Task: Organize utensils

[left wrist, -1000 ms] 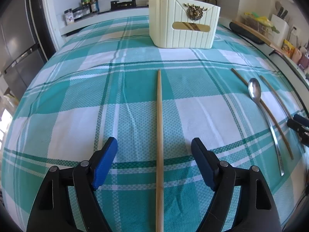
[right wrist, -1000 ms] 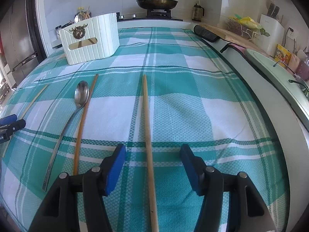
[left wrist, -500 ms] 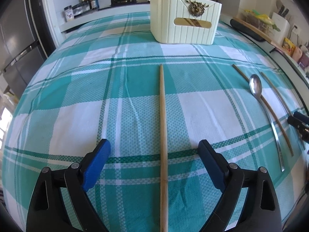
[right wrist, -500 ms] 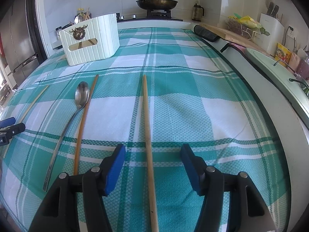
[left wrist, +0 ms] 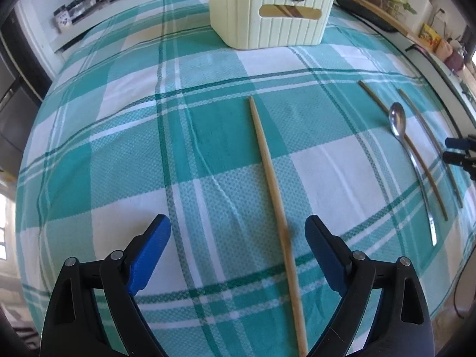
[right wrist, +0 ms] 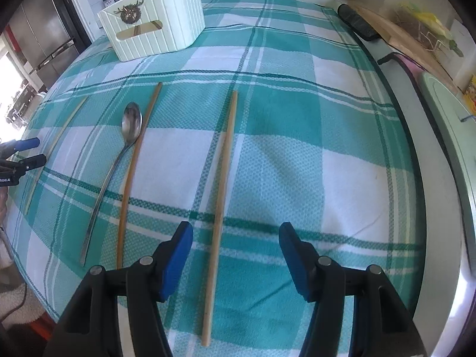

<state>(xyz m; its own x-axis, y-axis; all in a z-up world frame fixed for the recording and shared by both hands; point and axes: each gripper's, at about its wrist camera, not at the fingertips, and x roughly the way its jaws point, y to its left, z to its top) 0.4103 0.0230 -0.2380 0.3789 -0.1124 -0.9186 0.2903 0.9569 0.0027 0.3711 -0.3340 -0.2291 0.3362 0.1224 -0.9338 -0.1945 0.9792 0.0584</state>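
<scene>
Chopsticks still lie flat on the tabletop: left tongs, jaws just widened, straddle one chopstick untouched, and right tongs, half-wide, straddle another. Both have swung closer to the holder, so grasping seems next.

Left gripper fingers spread wider than a second before, pale chopstick between them untouched, now nearer the right finger and slanted. Cream holder closer in both views. Right gripper tilted against its chopstick.
</scene>
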